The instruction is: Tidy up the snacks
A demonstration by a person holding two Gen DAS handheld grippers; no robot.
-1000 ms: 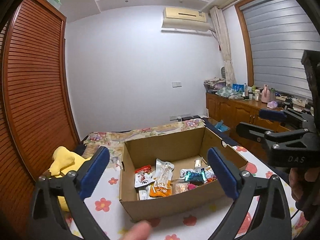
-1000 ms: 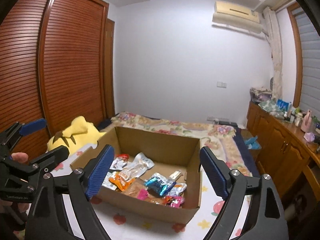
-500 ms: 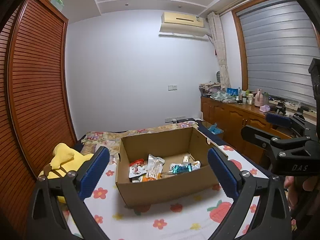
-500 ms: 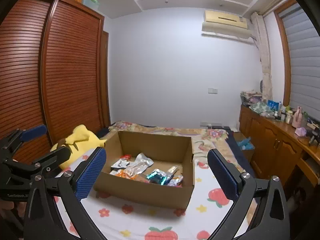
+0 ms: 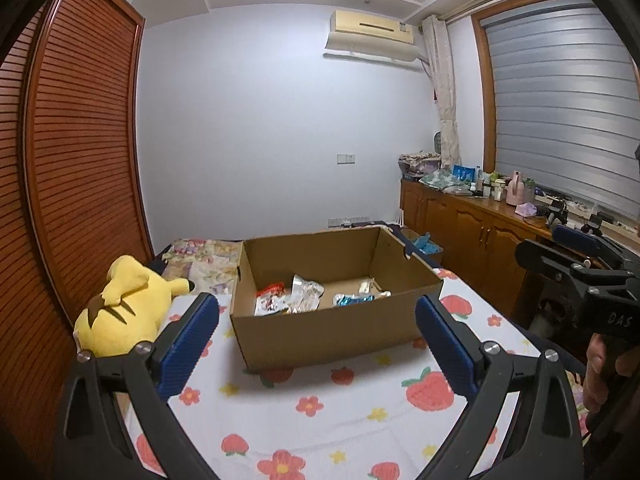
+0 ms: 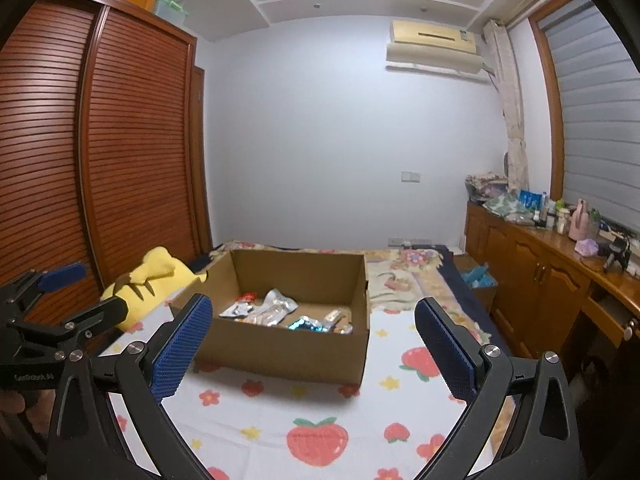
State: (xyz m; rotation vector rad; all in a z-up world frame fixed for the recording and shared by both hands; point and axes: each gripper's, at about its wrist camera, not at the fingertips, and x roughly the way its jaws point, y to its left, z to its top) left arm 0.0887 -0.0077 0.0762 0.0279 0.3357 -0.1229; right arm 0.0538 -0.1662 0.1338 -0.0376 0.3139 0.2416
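Observation:
An open cardboard box (image 5: 320, 336) (image 6: 280, 354) stands on a bed covered with a strawberry-and-flower sheet (image 5: 340, 412) (image 6: 320, 420). Several snack packets (image 5: 296, 298) (image 6: 276, 310) lie on its floor, among them a red-and-white one, a silver one and a blue foil one. My left gripper (image 5: 316, 340) is open and empty, back from the box's near wall. My right gripper (image 6: 310, 340) is also wide open with nothing between its blue pads (image 6: 182, 346). Each gripper shows at the edge of the other's view.
A yellow plush toy (image 5: 128, 300) (image 6: 156, 280) lies left of the box against a slatted wooden wardrobe (image 5: 72, 180). A wooden sideboard (image 6: 560, 284) cluttered with bottles runs along the right wall under a shuttered window. A person's hand (image 5: 600, 368) holds the right gripper's handle.
Both grippers have pulled back from the box, which now looks smaller and farther. The right gripper's jaws spread a little wider. The snacks stay in the box.

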